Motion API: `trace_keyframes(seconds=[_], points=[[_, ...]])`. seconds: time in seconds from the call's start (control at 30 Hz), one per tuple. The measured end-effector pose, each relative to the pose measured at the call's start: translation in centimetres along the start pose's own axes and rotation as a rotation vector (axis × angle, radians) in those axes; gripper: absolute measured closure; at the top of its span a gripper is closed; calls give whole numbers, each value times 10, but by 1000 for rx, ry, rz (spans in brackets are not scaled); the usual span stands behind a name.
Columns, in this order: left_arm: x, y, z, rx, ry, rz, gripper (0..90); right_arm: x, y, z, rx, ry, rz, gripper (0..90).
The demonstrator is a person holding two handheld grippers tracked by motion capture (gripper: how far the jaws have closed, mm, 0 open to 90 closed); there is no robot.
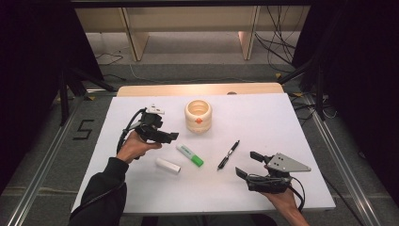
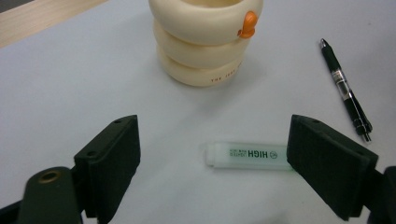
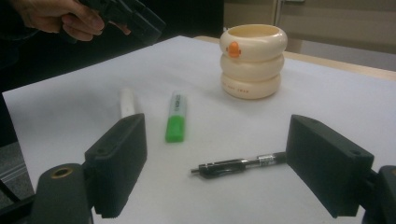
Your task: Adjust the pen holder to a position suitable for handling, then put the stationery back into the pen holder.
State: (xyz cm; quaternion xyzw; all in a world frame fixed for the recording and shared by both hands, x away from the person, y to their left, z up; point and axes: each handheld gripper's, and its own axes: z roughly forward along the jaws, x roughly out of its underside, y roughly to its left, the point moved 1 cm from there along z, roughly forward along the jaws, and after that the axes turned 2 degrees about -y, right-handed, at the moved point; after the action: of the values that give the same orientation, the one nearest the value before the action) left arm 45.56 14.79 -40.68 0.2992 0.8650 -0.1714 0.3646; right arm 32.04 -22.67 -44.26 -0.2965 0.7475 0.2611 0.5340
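On the white surface (image 1: 263,122) in front of you lie four things: a cream holder (image 1: 198,116) made like three stacked rings with a small orange mark on its side, a green highlighter (image 1: 189,155), a small white stick (image 1: 168,165) and a black pen (image 1: 228,155). Your left hand-held gripper (image 1: 170,136) is held above the surface on your left side, just beside the capless end of the highlighter, and its jaws stand wide apart with nothing between them. From the left gripper view you see the highlighter (image 2: 247,156) lying flat ahead of the jaws, its pale body with the printed word, and its far end goes behind the right jaw; the pads do not touch it. The holder (image 2: 205,39) stands upright behind it, and the pen (image 2: 345,91) lies further to the right. Your right hand-held gripper (image 1: 249,165) rests low near the front right of the surface, and its jaws are also apart and empty. From the right gripper view the pen (image 3: 238,165) lies flat between the two jaws but farther off, not touched by them. The highlighter (image 3: 177,116) and the white stick (image 3: 127,102) lie side by side, near each other but apart, and the holder (image 3: 252,60) stands well behind them.
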Motion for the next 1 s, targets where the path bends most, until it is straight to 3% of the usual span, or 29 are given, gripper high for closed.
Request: trace_keyframes(seconds=[0.5,0.67,1.0], points=[[11,-3,-4,25,26,35,162,0,0,-1,6,-1,-3,214],[16,-6,-5,36,61,72,162,-1,1,0,2,2,-6,214],[21,-10,-3,63,114,105,163,0,1,0,2,3,-8,214]])
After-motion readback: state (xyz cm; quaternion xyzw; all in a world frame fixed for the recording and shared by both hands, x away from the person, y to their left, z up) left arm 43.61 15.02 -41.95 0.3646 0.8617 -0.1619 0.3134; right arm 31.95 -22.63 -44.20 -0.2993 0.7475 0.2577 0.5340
